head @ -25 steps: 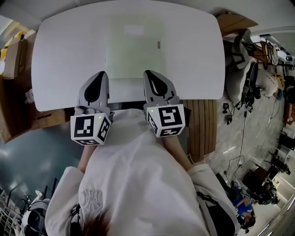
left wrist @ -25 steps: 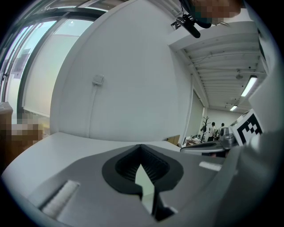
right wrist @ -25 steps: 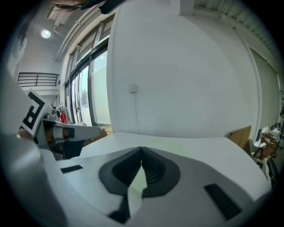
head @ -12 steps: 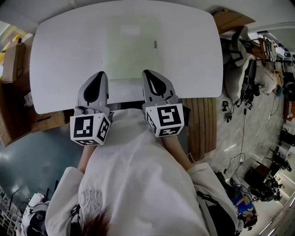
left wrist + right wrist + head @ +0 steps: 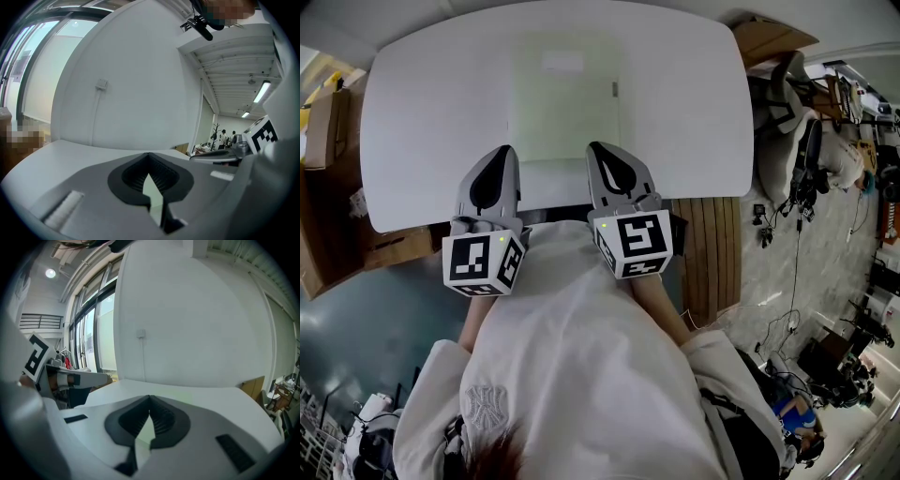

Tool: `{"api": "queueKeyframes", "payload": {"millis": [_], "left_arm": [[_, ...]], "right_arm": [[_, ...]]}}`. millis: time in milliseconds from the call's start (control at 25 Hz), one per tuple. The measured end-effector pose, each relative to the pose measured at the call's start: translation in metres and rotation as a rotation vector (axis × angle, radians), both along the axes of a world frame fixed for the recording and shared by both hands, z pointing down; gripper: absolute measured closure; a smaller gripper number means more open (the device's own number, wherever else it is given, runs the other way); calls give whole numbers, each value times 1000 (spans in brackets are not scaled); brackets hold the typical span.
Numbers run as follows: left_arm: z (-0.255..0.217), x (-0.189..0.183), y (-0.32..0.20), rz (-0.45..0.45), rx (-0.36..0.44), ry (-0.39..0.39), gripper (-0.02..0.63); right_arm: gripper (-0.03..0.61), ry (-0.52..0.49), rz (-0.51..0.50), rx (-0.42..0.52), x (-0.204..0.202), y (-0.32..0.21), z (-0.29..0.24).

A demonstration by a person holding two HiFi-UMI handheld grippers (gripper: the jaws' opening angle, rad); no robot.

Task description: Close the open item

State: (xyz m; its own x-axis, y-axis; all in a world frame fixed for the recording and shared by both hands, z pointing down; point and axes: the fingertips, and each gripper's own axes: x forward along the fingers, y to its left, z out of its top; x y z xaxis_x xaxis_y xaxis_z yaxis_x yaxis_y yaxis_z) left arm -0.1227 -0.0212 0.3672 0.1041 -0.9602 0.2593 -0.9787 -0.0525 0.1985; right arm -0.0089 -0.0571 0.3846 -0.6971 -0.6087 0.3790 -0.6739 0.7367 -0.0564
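Both parked at near edge: left gripper (image 5: 500, 156) & right gripper (image 5: 606, 151) pinched together, empty, w/ the pale-green flat square folder-like item (image 5: 565, 112) mid white desk (image 5: 694, 112) just ahead; prob light, thin, floppy, so take its free edge.

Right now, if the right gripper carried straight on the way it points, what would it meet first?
Most likely the pale green flat item on the white table: the right gripper, jaws together, points slightly downward at its near right corner. Depth is unclear, so it could touch bare table first.
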Motion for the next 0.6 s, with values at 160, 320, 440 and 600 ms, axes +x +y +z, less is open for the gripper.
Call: {"api": "queueKeyframes", "payload": {"millis": [160, 320, 440, 600], "left_arm": [[-1, 2, 0, -4, -2, 0, 606], [0, 2, 1, -11, -2, -4, 606], [1, 2, 1, -13, -4, -6, 606], [0, 1, 3, -14, -7, -8, 606]], "right_arm": [[569, 0, -4, -1, 2, 0, -2], [569, 1, -8, 1, 3, 1, 0], [569, 2, -11, 2, 3, 1, 0], [569, 1, -12, 2, 2, 3, -2]]}}
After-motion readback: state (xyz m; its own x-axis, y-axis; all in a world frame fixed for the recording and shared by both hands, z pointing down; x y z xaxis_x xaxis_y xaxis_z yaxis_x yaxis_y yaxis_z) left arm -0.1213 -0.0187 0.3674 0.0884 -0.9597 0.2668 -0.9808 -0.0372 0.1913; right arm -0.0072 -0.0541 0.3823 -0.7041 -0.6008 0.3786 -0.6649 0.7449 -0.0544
